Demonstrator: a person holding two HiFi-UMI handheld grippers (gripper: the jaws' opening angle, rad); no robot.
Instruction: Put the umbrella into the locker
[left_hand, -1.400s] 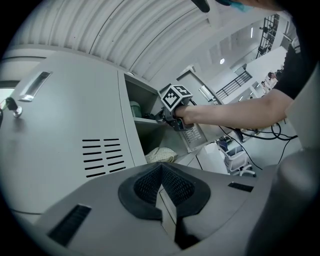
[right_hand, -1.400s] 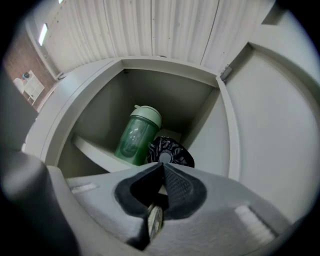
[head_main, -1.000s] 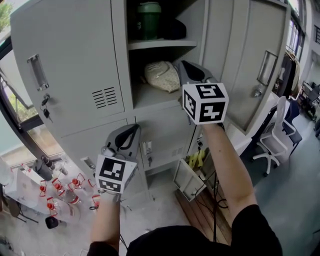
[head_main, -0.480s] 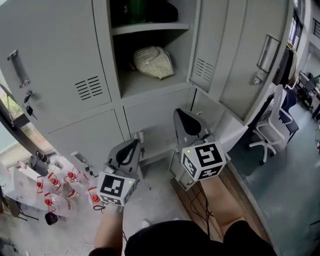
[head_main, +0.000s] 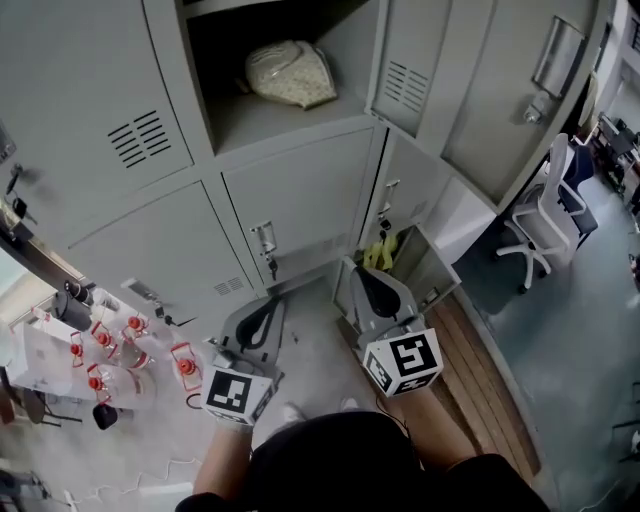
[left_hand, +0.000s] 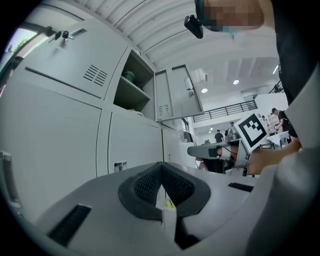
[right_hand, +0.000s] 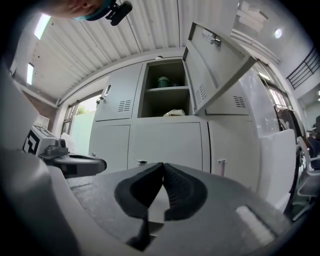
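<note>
"Head view first. What is the biggest thing?" asks Tom.

"The grey metal lockers (head_main: 290, 190). They fill the top, from 9 o'clock round to 2 o'clock. One open top shelf (head_main: 240, 125) is at 12 o'clock. A white swivel chair (head_main: 545, 225) stands at 3 o'clock," says Nia.

"What is on the shelf?"

"A beige lumpy bag (head_main: 290, 72). There is bare room beside it, at its 7 o'clock."

"And the claws?"

"The left claw (head_main: 270, 308) is at 7 o'clock and the right claw (head_main: 360, 275) at 5 o'clock. Both are squeezed tight, tips together, with nothing in them."

"So where is the umbrella?"

"Not in a claw. I see a small yellow thing (head_main: 383, 250) at 1 o'clock from the right claw, low down by an open little door. I think that is it, but it is too small to be sure."

"How do we do this bit well?"

"I think the right claw should spread its tips before it gets there. Then pinch the middle, not the end, so it does not tip. Lift slowly to 12 o'clock and lay it beside the bag, not on top."
</note>
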